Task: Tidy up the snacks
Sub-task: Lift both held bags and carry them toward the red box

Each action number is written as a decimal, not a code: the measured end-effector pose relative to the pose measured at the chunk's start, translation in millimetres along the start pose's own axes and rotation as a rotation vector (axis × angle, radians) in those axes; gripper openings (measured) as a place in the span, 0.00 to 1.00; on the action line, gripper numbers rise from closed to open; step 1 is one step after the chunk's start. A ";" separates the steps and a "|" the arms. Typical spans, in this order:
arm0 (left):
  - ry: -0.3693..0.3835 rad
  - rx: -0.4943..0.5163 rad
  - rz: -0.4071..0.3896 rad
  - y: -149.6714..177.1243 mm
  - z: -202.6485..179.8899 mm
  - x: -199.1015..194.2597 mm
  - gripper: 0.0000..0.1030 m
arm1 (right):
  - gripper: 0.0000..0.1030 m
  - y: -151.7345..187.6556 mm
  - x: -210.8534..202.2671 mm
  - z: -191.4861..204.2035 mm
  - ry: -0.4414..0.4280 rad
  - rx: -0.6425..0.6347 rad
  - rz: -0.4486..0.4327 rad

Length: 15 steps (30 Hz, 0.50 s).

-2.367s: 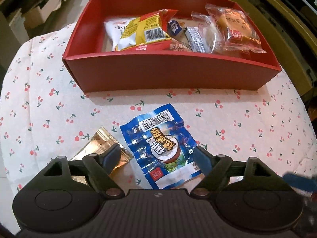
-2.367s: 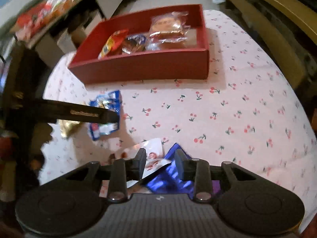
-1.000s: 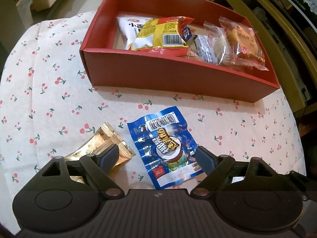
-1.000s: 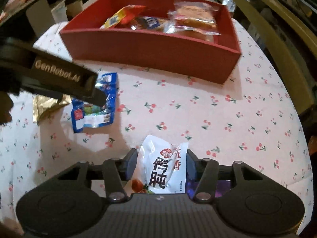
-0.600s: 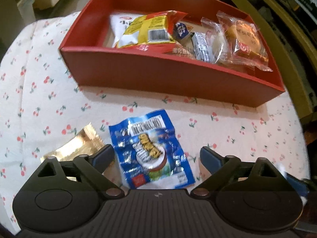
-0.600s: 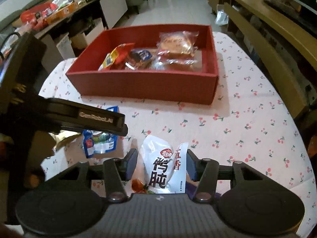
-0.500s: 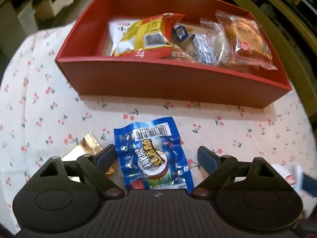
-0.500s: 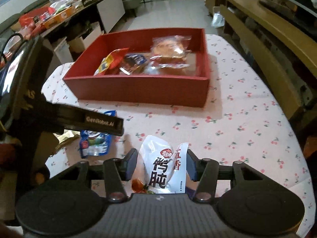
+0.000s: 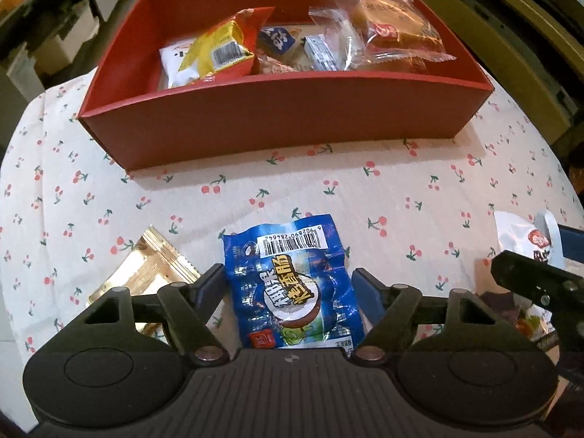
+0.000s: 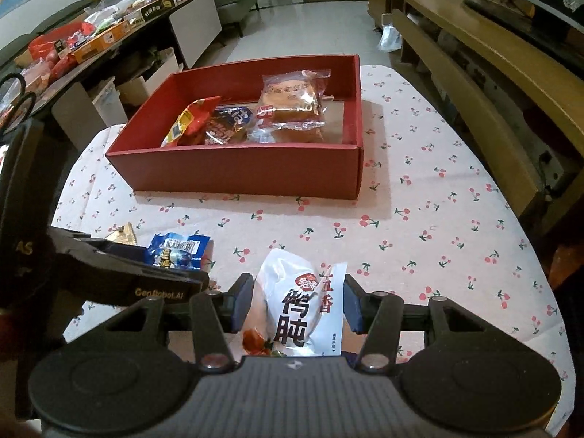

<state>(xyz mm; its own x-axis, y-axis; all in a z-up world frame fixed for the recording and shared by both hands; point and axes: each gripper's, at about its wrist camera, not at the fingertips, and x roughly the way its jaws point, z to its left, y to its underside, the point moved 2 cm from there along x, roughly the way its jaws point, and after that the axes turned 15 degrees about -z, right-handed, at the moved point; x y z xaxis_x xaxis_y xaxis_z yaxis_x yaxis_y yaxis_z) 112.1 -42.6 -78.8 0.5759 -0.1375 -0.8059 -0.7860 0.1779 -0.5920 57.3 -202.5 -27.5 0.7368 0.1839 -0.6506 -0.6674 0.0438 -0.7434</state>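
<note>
Your red box (image 9: pixel 277 120) sits at the far side of the cherry-print tablecloth (image 9: pixel 419 189), open on top. Inside, left to right in the left wrist view: a white pkt (image 9: pixel 173 64) against the near wall, a yellow-and-red pkt (image 9: pixel 222 51) lying over it w/ barcode up, a small dark blue pkt (image 9: pixel 275 40) behind a reddish-brown one (image 9: pixel 273 67), a clear wrapper (image 9: pixel 332 49) in the middle, and a clear-wrapped cake (image 9: pixel 394 33) at the right end. The far left corner of the box floor is bare.

Your left gripper (image 9: pixel 288 284) has just been closing its jaws; the blue snack pkt (image 9: pixel 292 284) lies flat on the cloth between them. The left pad is just at its edge, the right pad has a thin gap, so it's not clamped. A gold foil pkt (image 9: pixel 153 266) lies just left of that, partly under the left finger.

Your right gripper (image 10: pixel 298 303) is closed on the white pouch (image 10: pixel 299 303), both pads pressing its sides, pouch lifted off the cloth, well short of the box (image 10: pixel 241 171).
</note>
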 end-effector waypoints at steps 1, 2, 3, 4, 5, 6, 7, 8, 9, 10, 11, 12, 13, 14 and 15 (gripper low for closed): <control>0.001 0.003 0.000 -0.1 -1.0 0.3 0.79 | 0.57 0.7 0.9 0.0 0.002 -0.002 0.003; 0.004 0.003 0.001 0.0 -1.3 0.5 0.84 | 0.57 1.4 1.7 -0.1 0.005 -0.003 0.007; 0.011 -0.003 0.009 2.5 -4.2 -3.0 0.90 | 0.57 1.8 2.4 -0.4 0.007 -0.002 0.009; 0.017 -0.014 0.021 5.1 -4.1 -1.6 0.92 | 0.57 1.8 3.1 -0.8 0.009 0.000 0.012; 0.016 -0.011 0.019 6.8 -4.7 -1.4 0.94 | 0.57 1.7 4.0 -1.2 0.011 0.002 0.014; 0.008 0.002 0.017 8.0 -6.9 -1.2 0.93 | 0.57 1.5 4.8 -1.1 0.012 0.003 0.016; 0.002 0.011 0.016 8.9 -8.5 -1.1 0.93 | 0.57 1.2 4.8 -0.3 0.011 0.001 0.016; -0.008 0.019 0.012 9.7 -10.1 -1.4 0.91 | 0.57 1.2 5.0 0.7 0.009 -0.001 0.017; -0.014 0.025 0.006 9.7 -10.9 -2.5 0.87 | 0.57 1.2 5.2 1.7 0.006 -0.005 0.017; -0.011 0.025 0.001 8.9 -11.3 -4.3 0.84 | 0.57 1.1 5.1 2.4 0.003 -0.008 0.017; -0.016 0.026 -0.005 8.1 -12.1 -8.2 0.76 | 0.57 0.8 4.6 2.1 0.002 -0.007 0.015; -0.010 0.020 -0.010 7.1 -11.9 -11.9 0.75 | 0.57 -0.1 3.7 1.1 0.002 -0.004 0.011; 0.012 0.002 -0.006 6.1 -10.2 -12.8 0.75 | 0.57 -1.3 2.2 -0.6 0.003 0.002 0.004; 0.017 -0.007 -0.003 5.4 -10.0 -13.1 0.75 | 0.57 -2.6 0.4 -2.9 0.004 0.009 -0.005; 0.016 -0.006 -0.005 5.4 -9.9 -13.5 0.75 | 0.57 -3.6 -1.3 -5.5 0.006 0.017 -0.013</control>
<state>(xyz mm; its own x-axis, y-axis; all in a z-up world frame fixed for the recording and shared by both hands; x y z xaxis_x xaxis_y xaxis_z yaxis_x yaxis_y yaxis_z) 97.9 -49.4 -71.1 0.5761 -0.1539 -0.8028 -0.7845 0.1718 -0.5959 59.3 -208.2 -24.9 0.7458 0.1770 -0.6422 -0.6597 0.0626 -0.7489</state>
